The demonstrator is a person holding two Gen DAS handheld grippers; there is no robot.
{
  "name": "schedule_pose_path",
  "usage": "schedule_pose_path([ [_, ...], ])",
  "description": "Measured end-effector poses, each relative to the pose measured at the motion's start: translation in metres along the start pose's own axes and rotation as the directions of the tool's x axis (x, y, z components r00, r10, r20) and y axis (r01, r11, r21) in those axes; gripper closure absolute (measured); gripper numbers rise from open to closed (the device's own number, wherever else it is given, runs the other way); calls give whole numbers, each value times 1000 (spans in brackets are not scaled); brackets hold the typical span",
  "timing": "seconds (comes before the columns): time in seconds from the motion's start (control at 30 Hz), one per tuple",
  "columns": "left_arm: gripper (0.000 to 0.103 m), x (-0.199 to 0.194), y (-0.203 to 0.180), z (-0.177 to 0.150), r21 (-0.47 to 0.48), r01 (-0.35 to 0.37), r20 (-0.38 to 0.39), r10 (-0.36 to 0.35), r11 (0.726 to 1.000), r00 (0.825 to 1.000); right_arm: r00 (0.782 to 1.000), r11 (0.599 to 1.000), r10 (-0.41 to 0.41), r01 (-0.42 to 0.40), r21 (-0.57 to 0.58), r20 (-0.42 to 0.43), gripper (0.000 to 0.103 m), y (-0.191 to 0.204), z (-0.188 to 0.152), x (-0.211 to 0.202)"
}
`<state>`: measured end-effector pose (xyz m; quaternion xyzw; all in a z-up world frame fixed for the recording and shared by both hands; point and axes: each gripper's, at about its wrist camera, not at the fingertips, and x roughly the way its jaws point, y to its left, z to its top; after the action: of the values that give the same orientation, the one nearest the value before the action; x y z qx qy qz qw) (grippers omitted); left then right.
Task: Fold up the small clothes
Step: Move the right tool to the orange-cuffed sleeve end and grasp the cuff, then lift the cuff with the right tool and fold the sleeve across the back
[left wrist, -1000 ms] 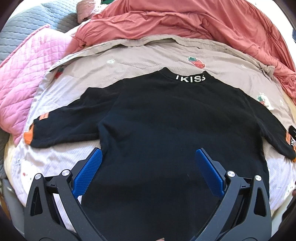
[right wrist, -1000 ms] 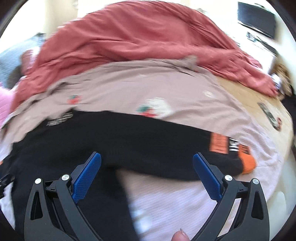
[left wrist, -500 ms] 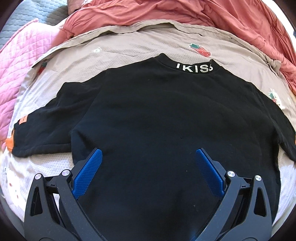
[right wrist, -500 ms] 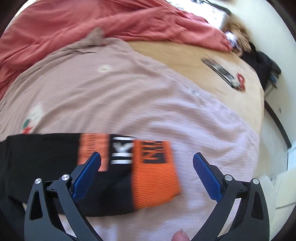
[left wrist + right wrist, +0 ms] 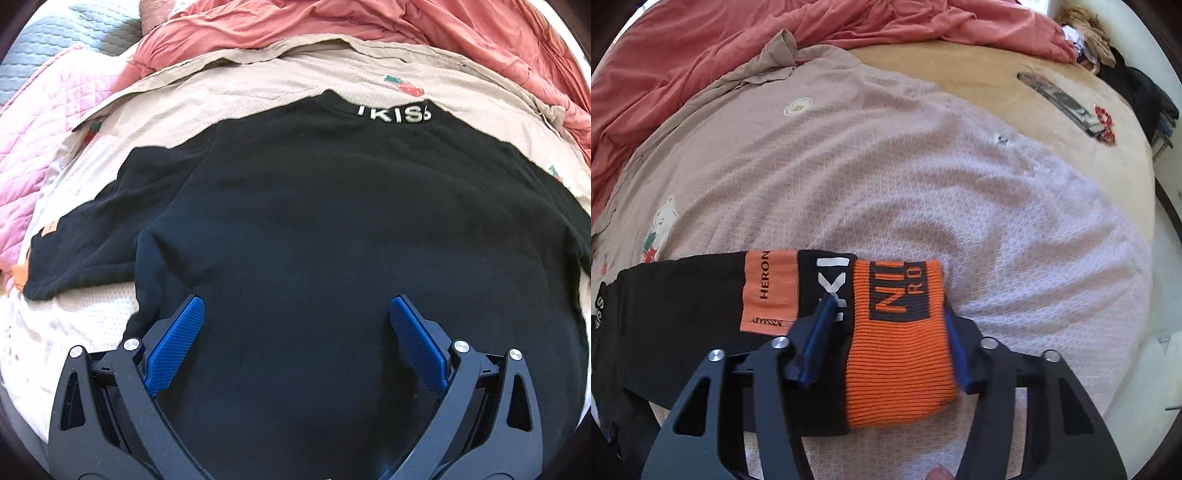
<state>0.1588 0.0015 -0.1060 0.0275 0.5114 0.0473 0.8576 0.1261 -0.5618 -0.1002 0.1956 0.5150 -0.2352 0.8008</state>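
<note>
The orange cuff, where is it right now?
In the right wrist view the orange cuff lies low in the middle, on the pale waffle blanket, between the closing jaws of the right hand-held gripper.

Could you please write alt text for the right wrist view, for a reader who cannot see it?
The right claw is closing around the orange ribbed cuff of a black sweatshirt sleeve, which lies flat on a pale textured blanket. A red duvet is bunched up behind.
</note>
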Motion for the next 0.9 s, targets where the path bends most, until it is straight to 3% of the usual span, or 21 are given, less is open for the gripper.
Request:
schedule_pose_path([
  [0.07, 8, 2, 2, -3, 5, 1, 4, -1, 1000, 1000, 1000, 1000, 23, -23, -4, 16, 74, -2, 3, -6],
  [0.23, 8, 1, 8, -4, -13, 16, 16, -15, 1000, 1000, 997, 999, 36, -36, -5, 61, 89, -4, 5, -30],
  [0.27, 8, 1, 9, -4, -14, 17, 19, -17, 1000, 1000, 997, 1000, 30, -30, 0, 72, 99, -5, 5, -34],
  [0.37, 8, -1, 10, -6, -12, 17, 29, -16, 1000, 999, 995, 999, 43, -45, 18, 95, 101, -6, 7, -47],
  [0.43, 8, 0, 12, -6, -20, 22, 27, -21, 1000, 999, 990, 995, 102, -104, 12, 101, 101, -4, 11, -54],
  [0.57, 8, -3, 14, -5, -31, 27, 39, -26, 999, 999, 992, 995, 80, -74, -69, 100, 101, 7, 10, -58],
  [0.7, 8, -8, 16, -4, -37, 26, 58, -24, 999, 998, 985, 989, 148, -148, -12, 91, 101, 10, 6, -59],
  [0.83, 8, -13, 22, -3, -54, 24, 77, -20, 998, 997, 942, 952, 305, -298, -68, 143, 101, 60, 14, -91],
  [0.9, 8, -15, 25, -2, -64, 24, 83, -19, 998, 996, 903, 912, 407, -391, -124, 141, 101, 102, 18, -105],
])
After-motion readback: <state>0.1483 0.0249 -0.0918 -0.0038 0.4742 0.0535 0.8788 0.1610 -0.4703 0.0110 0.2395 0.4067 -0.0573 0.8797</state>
